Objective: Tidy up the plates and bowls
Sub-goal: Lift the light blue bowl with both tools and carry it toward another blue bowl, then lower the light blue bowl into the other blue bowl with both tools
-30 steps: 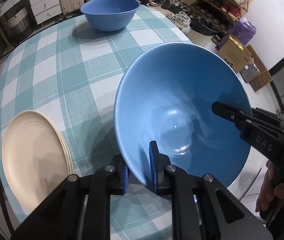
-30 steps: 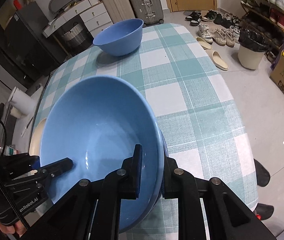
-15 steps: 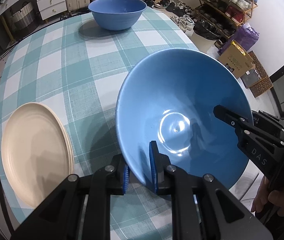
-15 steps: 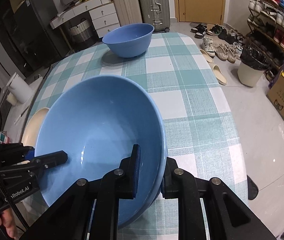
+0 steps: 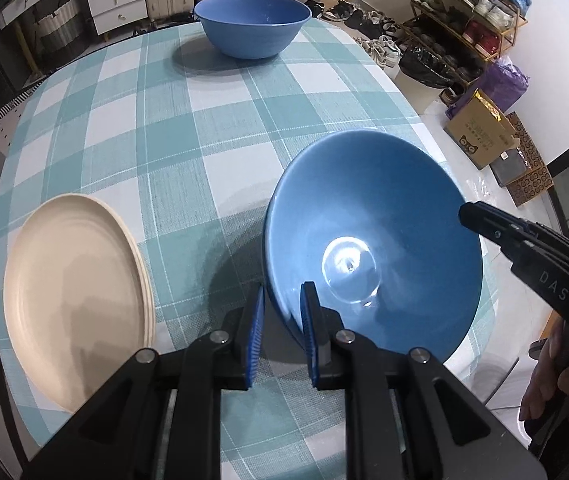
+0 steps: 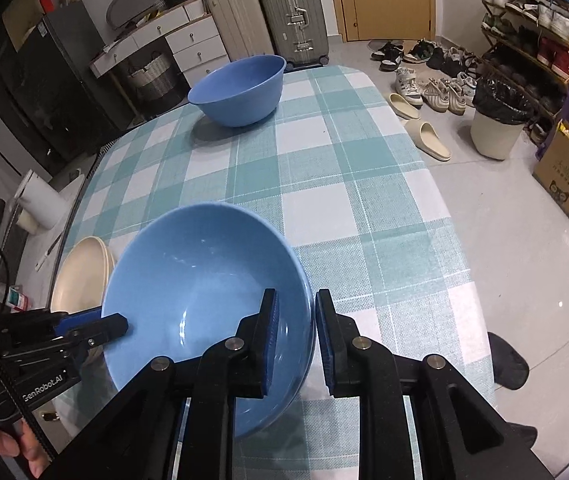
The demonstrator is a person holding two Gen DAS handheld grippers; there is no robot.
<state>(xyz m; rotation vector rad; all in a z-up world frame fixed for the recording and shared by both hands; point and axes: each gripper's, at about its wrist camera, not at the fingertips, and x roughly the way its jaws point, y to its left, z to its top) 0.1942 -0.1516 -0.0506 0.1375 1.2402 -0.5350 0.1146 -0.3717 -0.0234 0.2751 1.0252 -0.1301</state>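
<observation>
A large blue bowl (image 5: 364, 208) (image 6: 204, 264) sits low over the near right part of the checked table (image 5: 164, 120). My left gripper (image 5: 282, 332) is shut on its near rim, one pad inside and one outside. My right gripper (image 6: 295, 336) straddles the opposite rim. Its jaws are opening, and a thin gap shows beside the outer pad. Each gripper also shows in the other's view, the right gripper (image 5: 464, 216) and the left gripper (image 6: 120, 324). A second blue bowl (image 5: 252, 20) (image 6: 240, 92) stands at the far end. Stacked beige plates (image 5: 72, 300) (image 6: 80, 272) lie left of the held bowl.
The table edge drops to the floor on the right, where a cardboard box (image 6: 568, 184), a bin (image 6: 496, 128), loose shoes and a shoe rack (image 5: 472, 8) stand. Suitcases (image 6: 292, 20) and drawers stand behind the table. A hand (image 5: 556, 396) holds the right gripper's handle.
The near bowl has sunk toward the tablecloth and levelled out, looking smaller in both views. The right jaws have parted slightly around its rim.
</observation>
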